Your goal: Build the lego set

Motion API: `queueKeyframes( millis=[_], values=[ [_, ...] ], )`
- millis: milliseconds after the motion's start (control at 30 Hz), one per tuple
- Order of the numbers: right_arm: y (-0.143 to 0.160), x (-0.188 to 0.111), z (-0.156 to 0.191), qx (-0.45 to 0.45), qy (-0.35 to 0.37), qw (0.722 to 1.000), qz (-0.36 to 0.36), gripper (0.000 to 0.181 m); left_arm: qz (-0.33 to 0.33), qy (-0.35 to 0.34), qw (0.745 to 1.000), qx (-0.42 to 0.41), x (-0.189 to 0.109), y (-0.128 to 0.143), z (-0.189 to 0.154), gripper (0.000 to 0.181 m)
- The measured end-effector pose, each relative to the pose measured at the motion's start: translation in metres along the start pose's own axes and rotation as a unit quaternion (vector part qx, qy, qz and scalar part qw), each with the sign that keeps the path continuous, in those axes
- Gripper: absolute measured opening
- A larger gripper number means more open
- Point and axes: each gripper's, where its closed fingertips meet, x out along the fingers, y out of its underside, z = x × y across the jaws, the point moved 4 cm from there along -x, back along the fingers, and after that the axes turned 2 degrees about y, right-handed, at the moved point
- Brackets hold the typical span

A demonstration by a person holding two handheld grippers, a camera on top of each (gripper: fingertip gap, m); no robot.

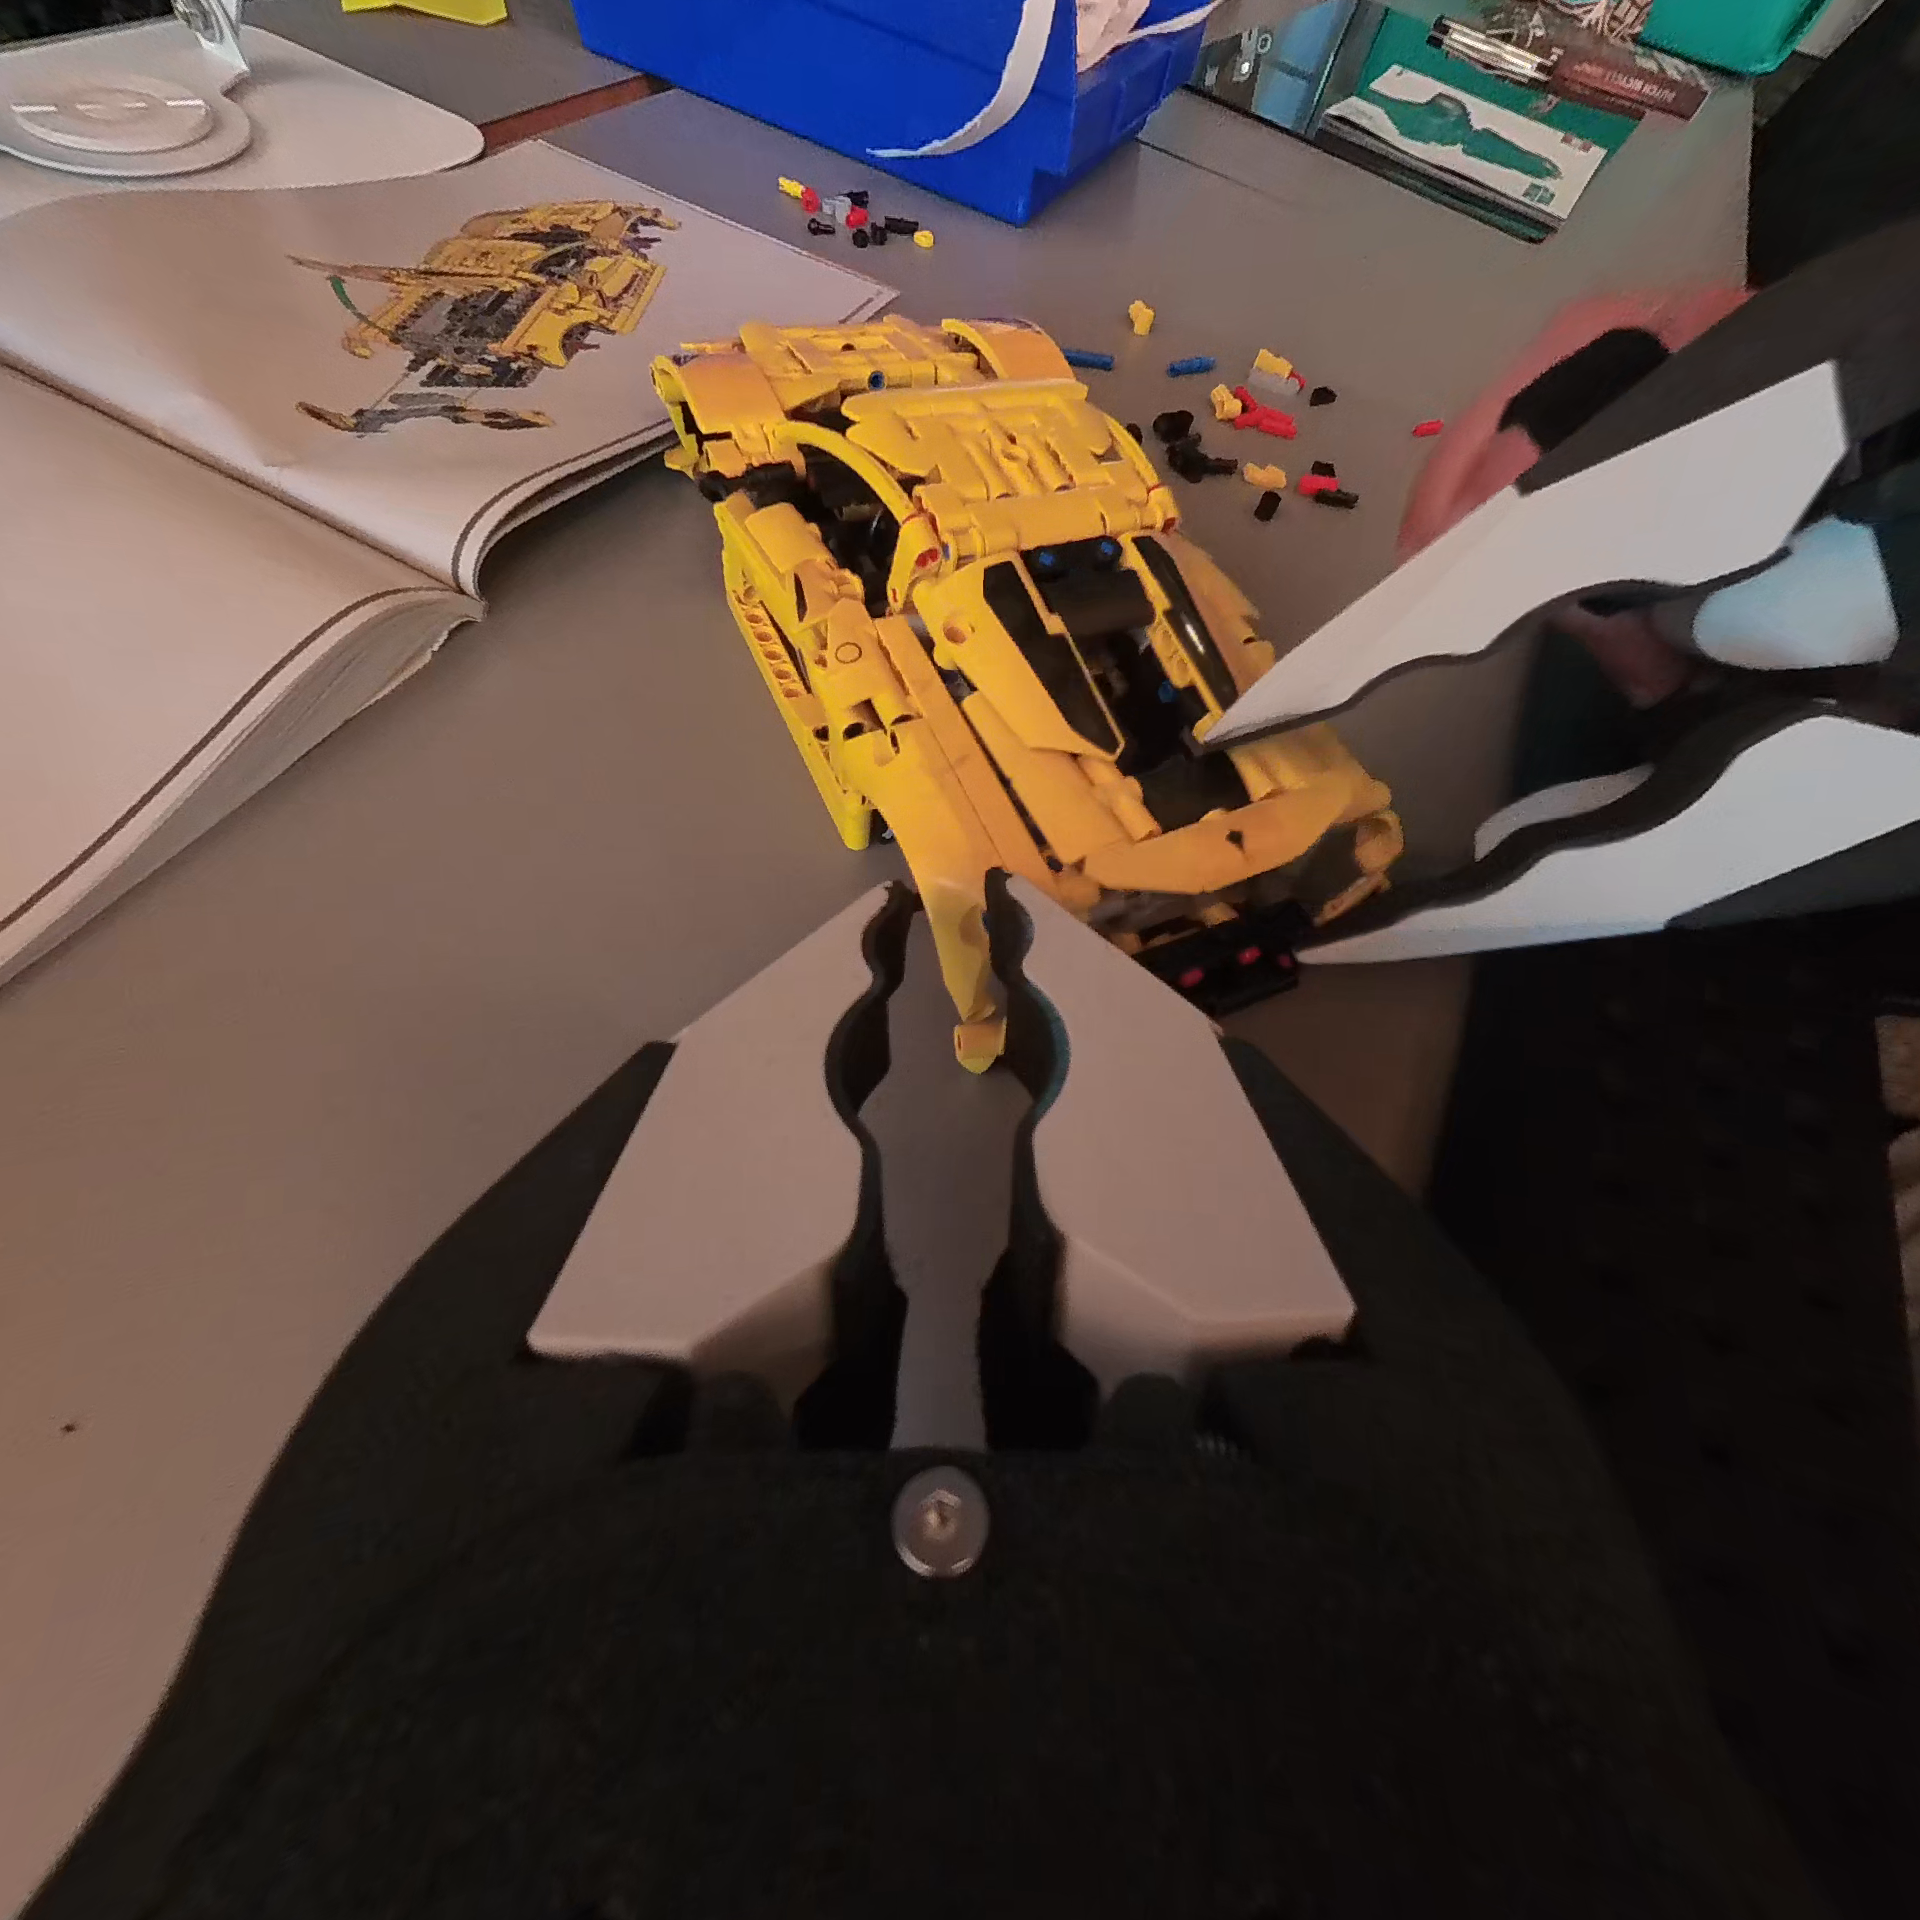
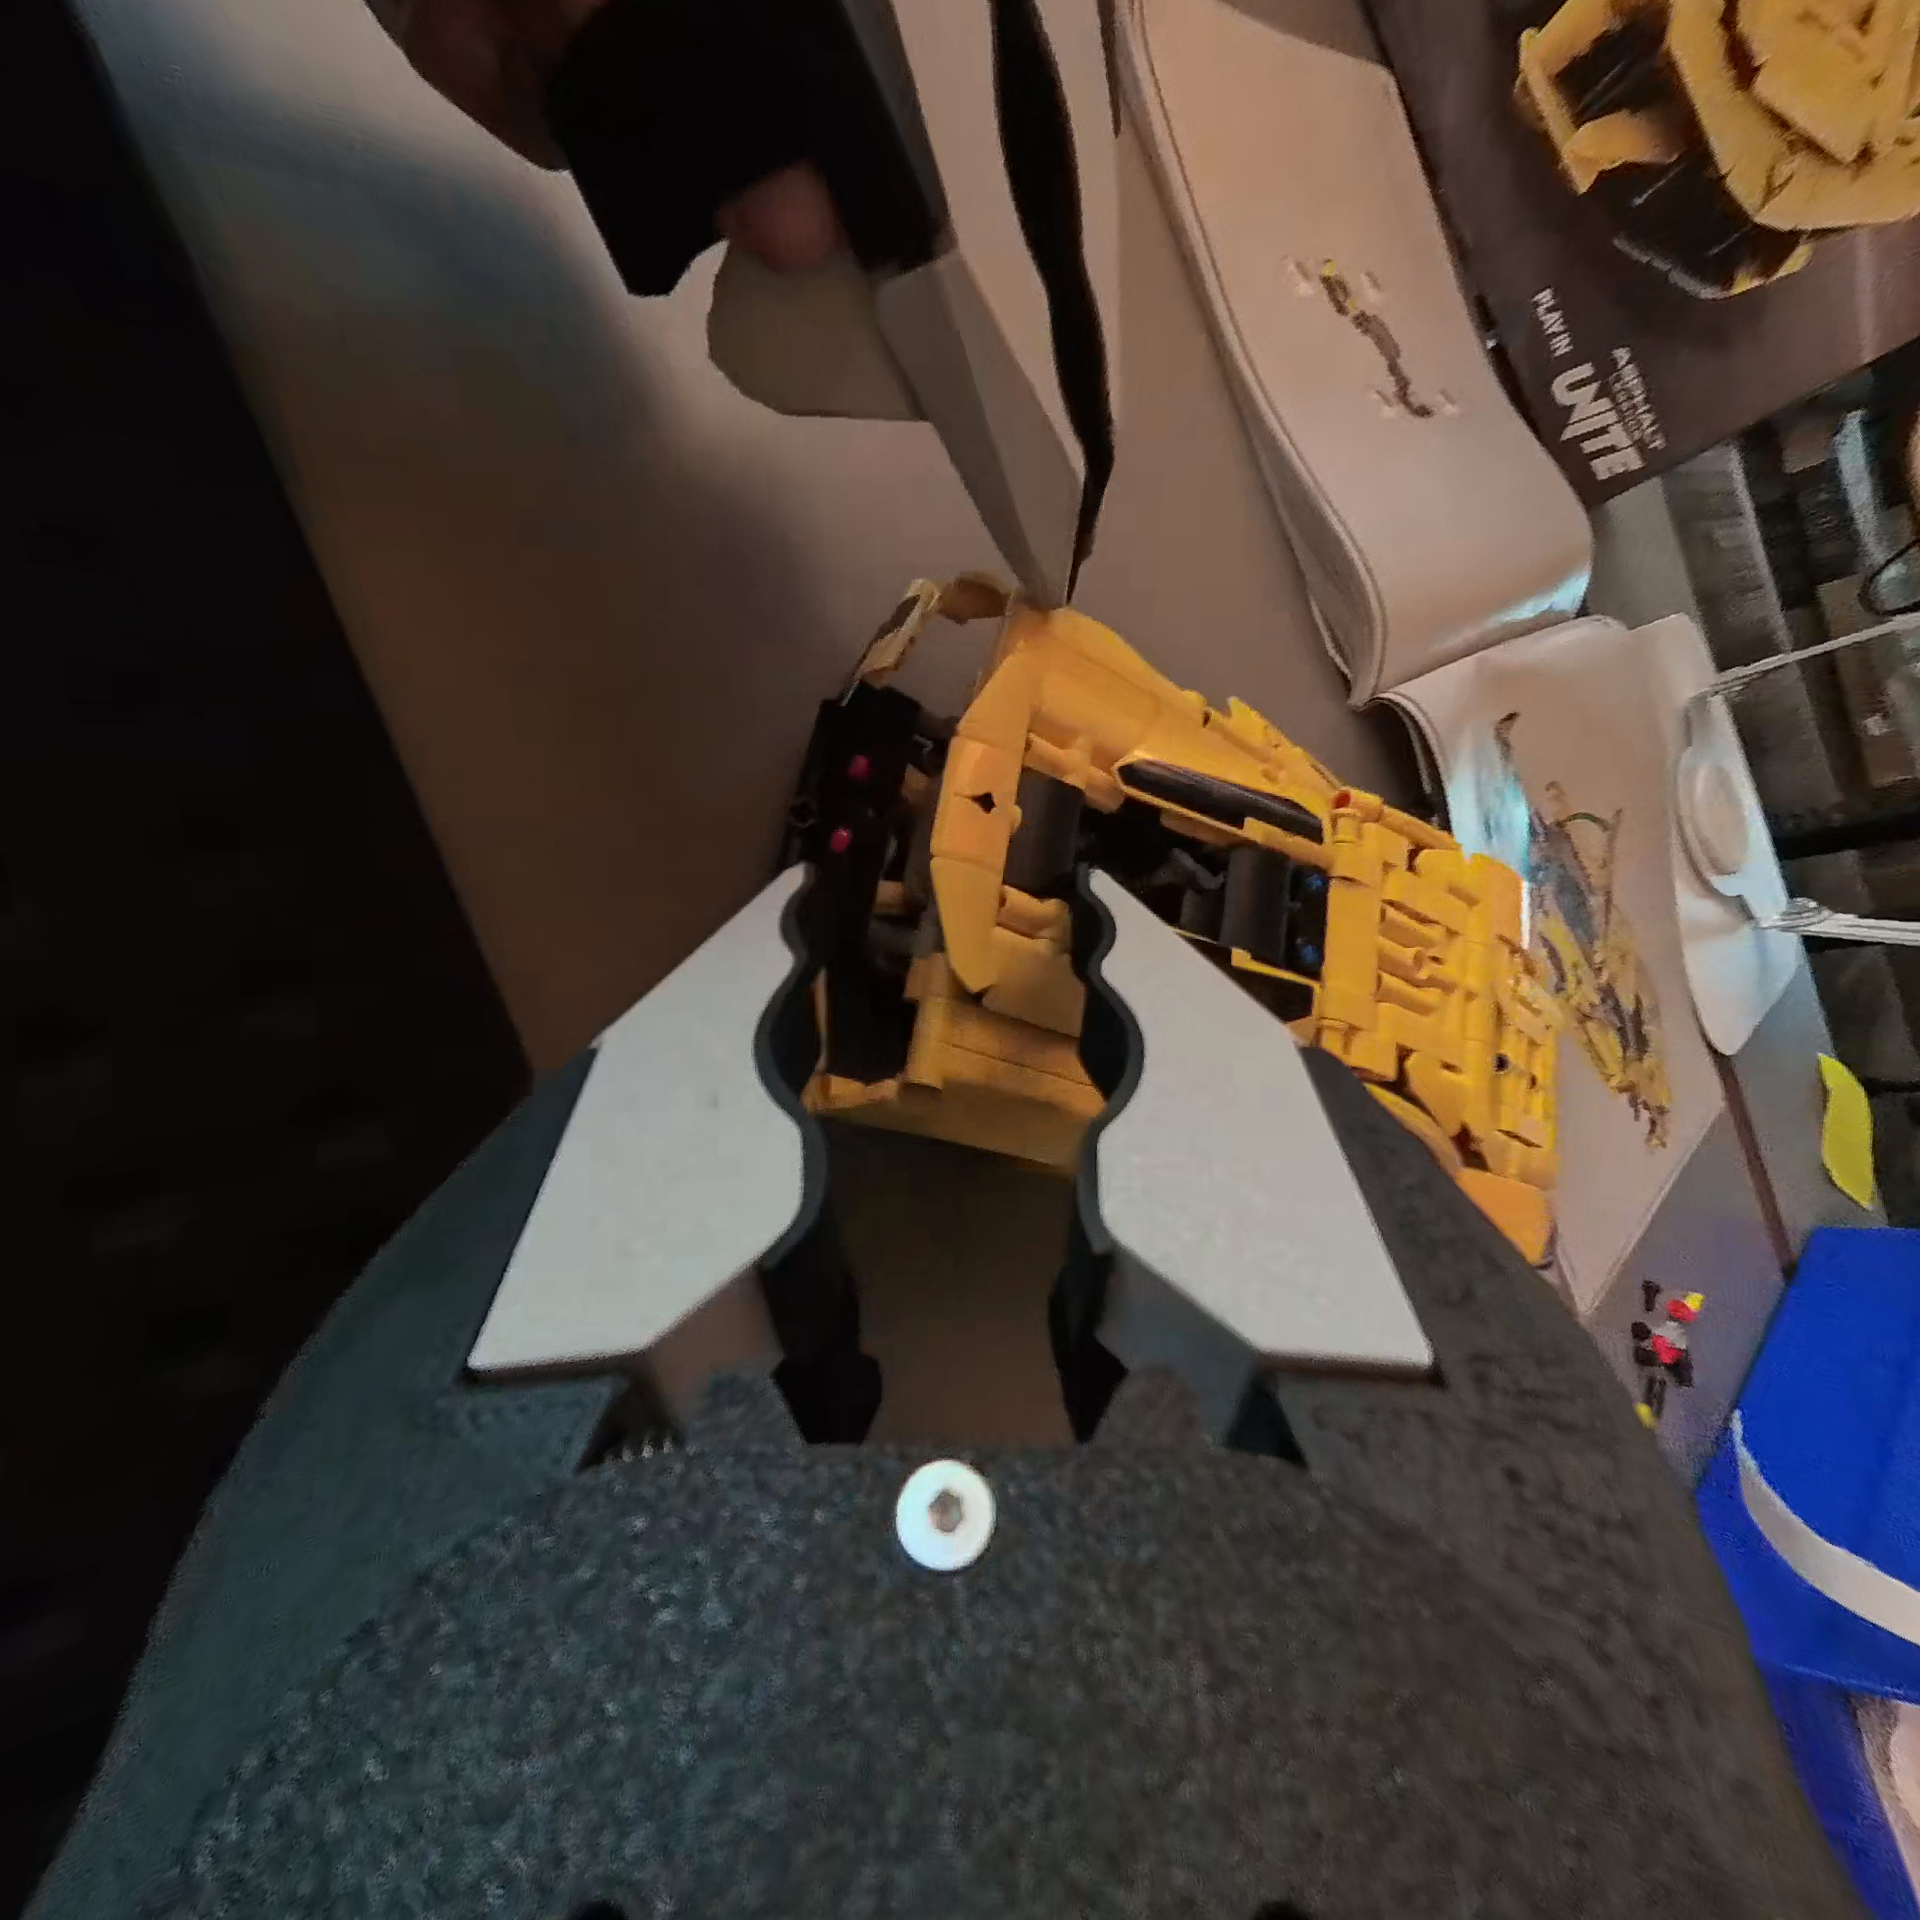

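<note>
While my left claw [image 1: 951, 925] clamps the yellow panel [image 1: 971, 956], my right claw [image 2: 945, 925], jaws apart, straddles the car [image 1: 997, 623] end, lengthwise ahead.

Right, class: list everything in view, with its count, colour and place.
car: one, yellow and black, mid-table
panel: one, yellow, at the car's near corner
booklet: one, white, open, left of the car
loose pieces: many, red, black, yellow and blue, in two scatters beyond the car
bin: one, blue, far edge
box: one, teal, far right
dish: one, white, far left
table: one, grey
left gripper: one, grey fingers closed on the panel
right gripper: one, fingers astride the car's rear, grip unclear
</note>
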Motion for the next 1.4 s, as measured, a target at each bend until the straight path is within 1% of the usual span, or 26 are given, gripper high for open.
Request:
queueKeyframes(
  millis=[167,233,300,333,400,433,467,533,567,633,700,733,800,833,900,933,1067,1200,1300,1400],
  values=[
    [0.0,0.001,0.001,0.031,-0.017,0.999,-0.013,0.051,0.002,-0.008,1.0,0.001,-0.001,0.001,0.003,0.014],
    [-0.003,-0.005,-0.004,0.06,-0.025,0.997,-0.04,0.053,0.004,-0.011,1.0,0.0,-0.003,0.001,0.003,0.015],
    [-0.005,-0.023,-0.024,0.1,-0.025,0.991,-0.087,0.055,-0.011,-0.008,1.0,-0.015,-0.011,-0.003,0.001,0.021],
    [-0.001,-0.032,-0.041,0.121,-0.013,0.987,-0.103,0.056,-0.026,-0.009,0.999,-0.026,-0.017,-0.007,-0.001,0.024],
    [0.022,-0.043,-0.085,0.158,0.011,0.981,-0.109,0.058,-0.031,-0.021,0.999,-0.026,-0.027,-0.013,-0.01,0.034],
    [0.038,-0.044,-0.107,0.184,0.009,0.977,-0.105,0.062,-0.024,-0.028,0.999,-0.018,-0.027,-0.013,-0.018,0.043],
    [0.056,-0.04,-0.129,0.221,-0.006,0.971,-0.097,0.065,-0.012,-0.03,0.999,-0.014,-0.023,-0.012,-0.028,0.057],
    [0.092,-0.022,-0.161,0.303,-0.064,0.949,-0.065,0.074,0.029,-0.039,0.999,-0.024,-0.005,-0.007,-0.048,0.103],
    [0.107,-0.009,-0.173,0.337,-0.092,0.936,-0.048,0.079,0.039,-0.052,0.997,-0.028,0.005,-0.006,-0.056,0.111],
    [0.127,0.017,-0.189,0.408,-0.138,0.902,-0.039,0.085,0.047,-0.086,0.995,-0.034,0.023,-0.004,-0.062,0.114],
    [0.133,0.034,-0.189,0.453,-0.186,0.871,-0.044,0.084,0.06,-0.129,0.989,-0.034,0.036,-0.002,-0.058,0.124],
    [0.136,0.04,-0.186,0.459,-0.2,0.865,-0.034,0.084,0.07,-0.139,0.987,-0.037,0.04,0.0,-0.056,0.124],
    [0.136,0.046,-0.178,0.449,-0.207,0.869,-0.025,0.084,0.084,-0.148,0.984,-0.048,0.046,0.003,-0.052,0.127],
    [0.133,0.046,-0.176,0.448,-0.215,0.867,-0.034,0.079,0.088,-0.141,0.985,-0.053,0.047,0.004,-0.051,0.127],
    [0.129,0.043,-0.174,0.456,-0.221,0.861,-0.039,0.08,0.095,-0.124,0.986,-0.059,0.048,0.006,-0.05,0.127],
    [0.128,0.04,-0.173,0.456,-0.224,0.86,-0.042,0.077,0.099,-0.114,0.987,-0.055,0.046,0.007,-0.047,0.127],
    [0.127,0.029,-0.164,0.473,-0.24,0.846,-0.044,0.076,0.13,-0.057,0.99,-0.021,0.033,0.01,-0.027,0.128],
    [0.123,0.019,-0.149,0.489,-0.259,0.832,-0.041,0.072,0.182,0.02,0.982,0.036,0.017,0.011,0.008,0.127],
    [0.115,0.012,-0.133,0.486,-0.271,0.83,-0.034,0.074,0.233,0.083,0.965,0.087,0.008,0.009,0.038,0.127],
    [0.105,0.005,-0.116,0.483,-0.28,0.829,-0.029,0.078,0.308,0.131,0.933,0.133,0.004,0.006,0.065,0.128]
  ],
)
